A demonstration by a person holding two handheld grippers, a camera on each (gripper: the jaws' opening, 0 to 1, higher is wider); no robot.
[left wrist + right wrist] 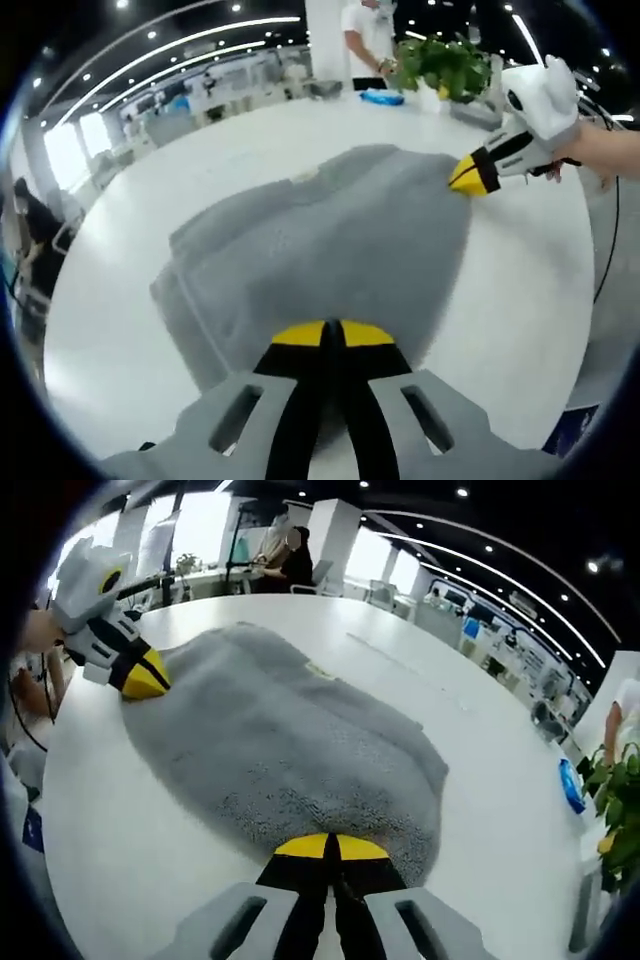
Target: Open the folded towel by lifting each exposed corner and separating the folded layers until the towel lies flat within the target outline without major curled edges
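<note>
Left gripper (334, 333) pinching the grey towel (330, 235) edge, jaws pressed together. Right gripper (331, 846) doing likewise at the opposite corner on the white table (130, 820).

Two grippers, same look: left gripper (333, 334) and right gripper (331, 847) w/ grey bodies, black jaws, yellow tips. White top part, black cable.

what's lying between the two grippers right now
The gray towel spans the whole stretch: the left gripper pinches one edge and the right gripper the opposite edge, seen in both gripper views, on the white table.
</note>
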